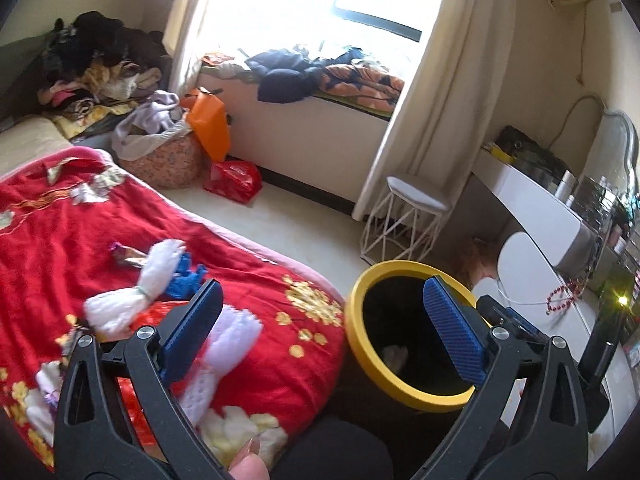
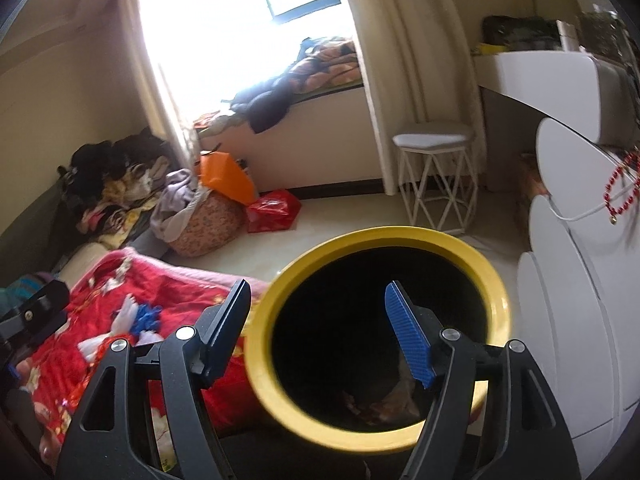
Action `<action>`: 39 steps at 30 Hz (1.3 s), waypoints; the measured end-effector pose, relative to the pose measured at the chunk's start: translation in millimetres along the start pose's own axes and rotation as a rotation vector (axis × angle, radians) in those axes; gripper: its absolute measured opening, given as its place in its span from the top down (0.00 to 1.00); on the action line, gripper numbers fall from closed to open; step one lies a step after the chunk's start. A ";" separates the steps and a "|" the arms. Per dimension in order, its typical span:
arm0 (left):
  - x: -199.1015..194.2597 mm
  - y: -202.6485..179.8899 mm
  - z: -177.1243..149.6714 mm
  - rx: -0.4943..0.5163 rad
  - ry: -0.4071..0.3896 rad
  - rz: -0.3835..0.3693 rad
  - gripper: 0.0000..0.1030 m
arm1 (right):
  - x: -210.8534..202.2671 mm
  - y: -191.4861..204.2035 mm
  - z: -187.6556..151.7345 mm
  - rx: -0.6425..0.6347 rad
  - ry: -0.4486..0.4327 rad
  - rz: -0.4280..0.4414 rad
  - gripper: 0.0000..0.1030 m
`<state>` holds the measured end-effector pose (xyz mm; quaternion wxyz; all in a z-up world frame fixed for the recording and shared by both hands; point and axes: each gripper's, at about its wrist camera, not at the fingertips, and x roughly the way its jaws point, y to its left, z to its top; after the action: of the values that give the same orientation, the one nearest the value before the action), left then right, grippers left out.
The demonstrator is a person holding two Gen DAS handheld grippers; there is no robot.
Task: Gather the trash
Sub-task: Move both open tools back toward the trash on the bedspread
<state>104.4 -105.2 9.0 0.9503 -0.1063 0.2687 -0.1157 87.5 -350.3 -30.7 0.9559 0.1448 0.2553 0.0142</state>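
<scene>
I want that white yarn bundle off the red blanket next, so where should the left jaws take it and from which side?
Grip the yarn bundle at its tied waist, the narrowest part, where the strands are cinched. Come down from above with the left gripper, jaws across the waist. It lies flat on the blanket, its ends fanning out, so they would likely slip.

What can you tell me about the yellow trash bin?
The trash bin is round, with a thick yellow rim and a dark inside. It stands upright and open on the pale floor, right beside the red blanket on the bed. Some crumpled scraps lie at its bottom. Nothing grips it; the right gripper hangs open just above its mouth.
</scene>
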 end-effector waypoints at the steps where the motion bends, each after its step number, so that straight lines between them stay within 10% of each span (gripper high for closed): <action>1: -1.9 3.0 -0.2 -0.003 -0.003 0.004 0.10 | -0.8 4.5 -0.7 -0.008 0.000 0.008 0.35; 39: -58.2 123.4 -10.0 -0.147 -0.039 0.213 0.10 | 31.8 150.8 -20.7 -0.289 0.155 0.220 0.27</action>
<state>70.8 26.8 -3.7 0.9520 -0.1487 0.2676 0.0080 112.0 -197.1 -20.4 0.9369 0.0315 0.3060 0.1661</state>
